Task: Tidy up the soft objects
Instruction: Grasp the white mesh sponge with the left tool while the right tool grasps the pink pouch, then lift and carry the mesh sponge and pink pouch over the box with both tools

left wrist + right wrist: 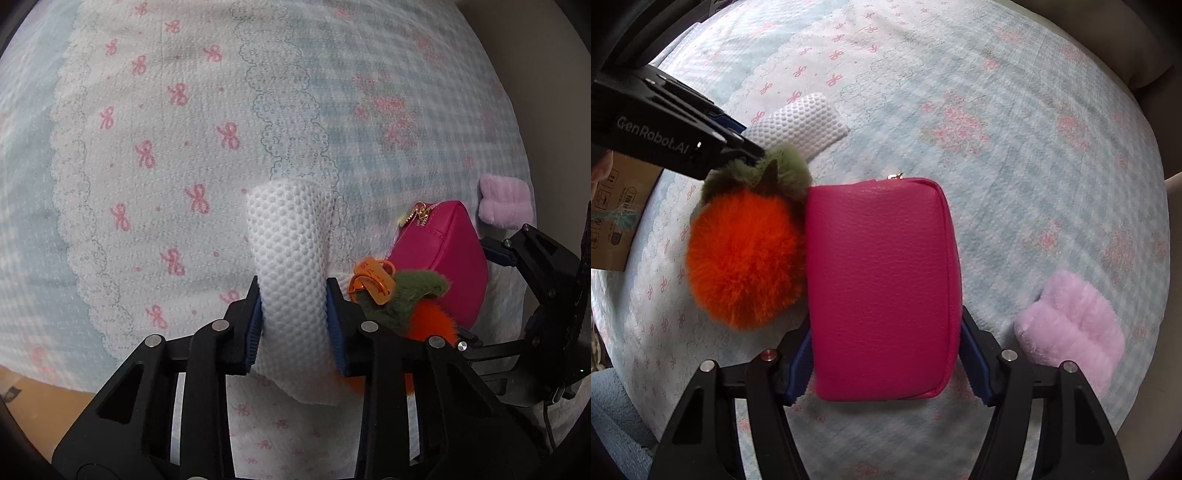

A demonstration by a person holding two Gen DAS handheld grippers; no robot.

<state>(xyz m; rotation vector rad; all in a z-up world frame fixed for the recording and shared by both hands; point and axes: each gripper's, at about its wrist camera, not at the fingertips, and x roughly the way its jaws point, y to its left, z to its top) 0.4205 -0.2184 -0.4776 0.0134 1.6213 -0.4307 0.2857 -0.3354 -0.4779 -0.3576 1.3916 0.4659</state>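
My left gripper (293,295) is shut on a white mesh pad (290,251), which stands up between its blue pads over the bedspread; the pad also shows in the right wrist view (801,123). My right gripper (886,354) is closed around a magenta zip pouch (882,288), its pads touching both sides; the pouch also shows in the left wrist view (439,266). An orange fluffy toy with a green top (746,251) lies against the pouch's left side, also in the left wrist view (402,306). A lilac plush piece (1071,328) lies to the right.
Everything lies on a bedspread (147,155) with pink bows and pale blue checks. A cardboard box (617,218) stands past the bed's left edge. The left gripper body (665,125) reaches in at upper left of the right wrist view.
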